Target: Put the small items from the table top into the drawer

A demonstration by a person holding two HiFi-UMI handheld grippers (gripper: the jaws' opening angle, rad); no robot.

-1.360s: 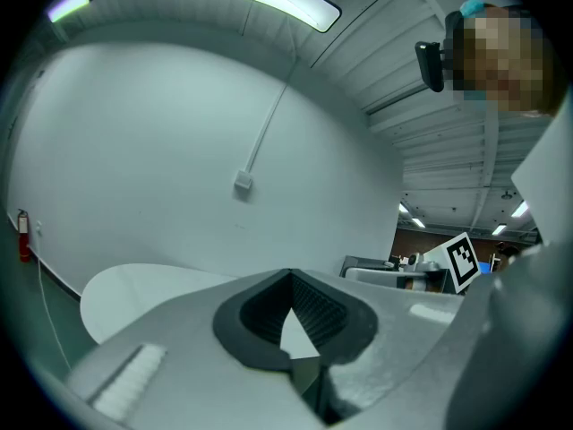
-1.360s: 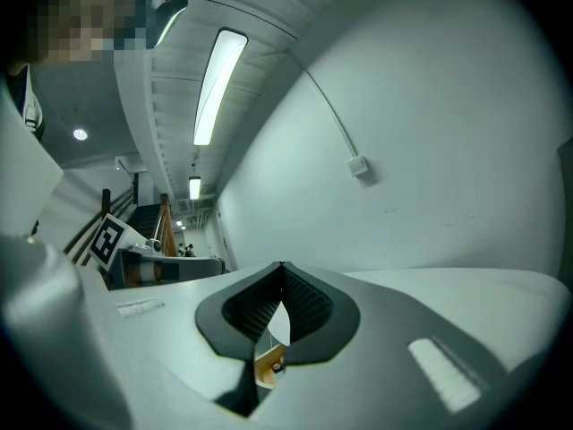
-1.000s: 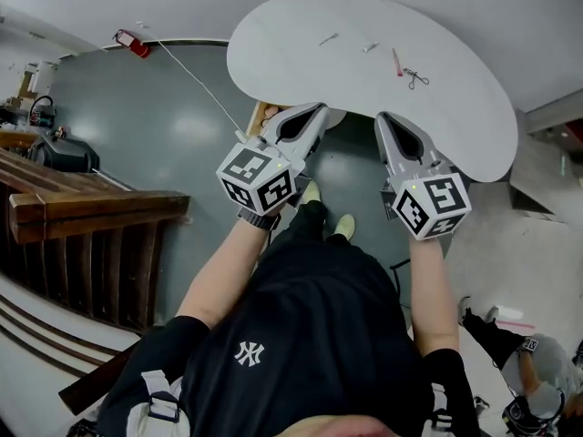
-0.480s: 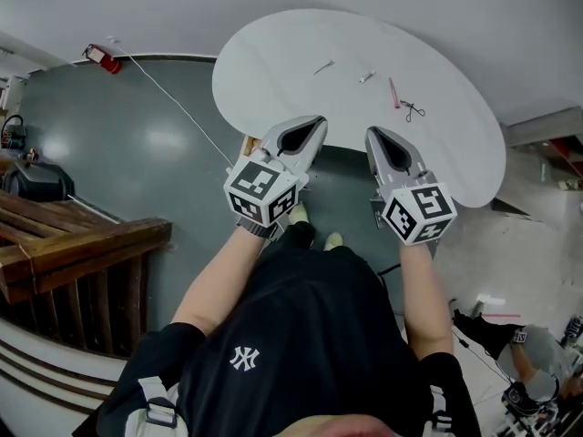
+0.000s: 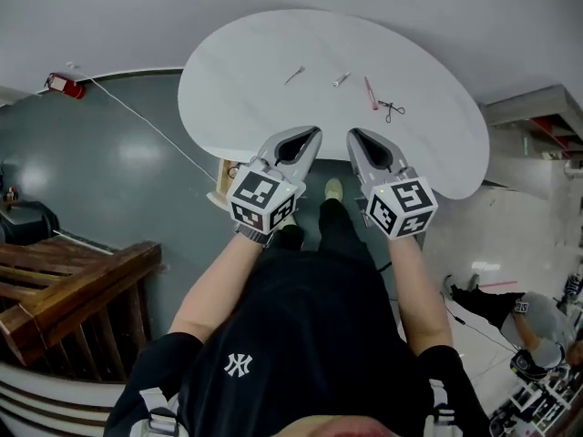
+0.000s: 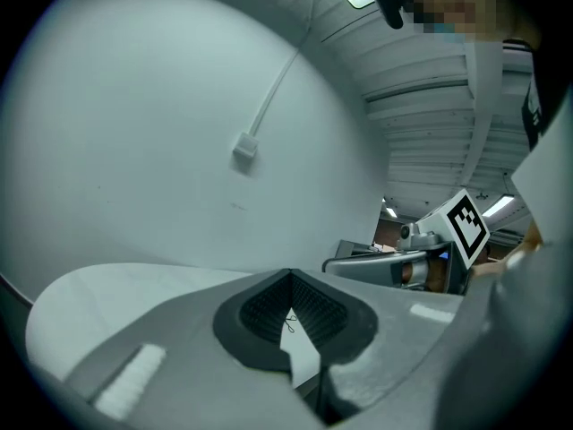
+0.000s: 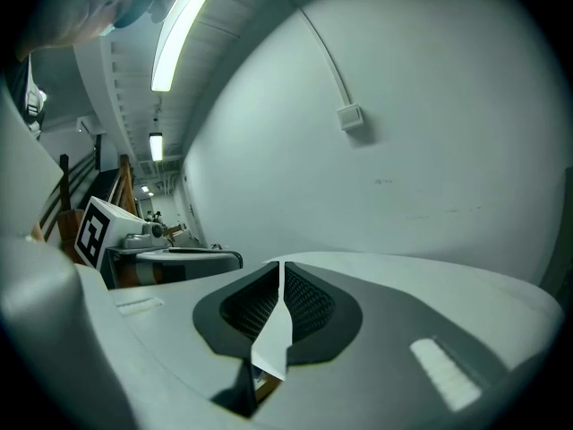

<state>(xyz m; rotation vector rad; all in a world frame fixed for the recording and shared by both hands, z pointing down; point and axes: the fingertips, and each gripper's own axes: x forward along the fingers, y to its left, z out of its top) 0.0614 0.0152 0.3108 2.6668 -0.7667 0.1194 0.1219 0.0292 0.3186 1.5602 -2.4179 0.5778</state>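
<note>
Both claws have shifted toward frame centre: left claw and right claw are pinched narrow, empty. Small scissors, upper middle on the surface, look light, stiff and slippery; grip the handles.

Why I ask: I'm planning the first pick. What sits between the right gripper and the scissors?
Nothing visible does. Only bare table lies between the right gripper and the scissors; the pen lies beside them, off that path.

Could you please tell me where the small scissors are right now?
In the head view, the scissors lie on the white table, just right of the red stick, beyond the right gripper.
</note>
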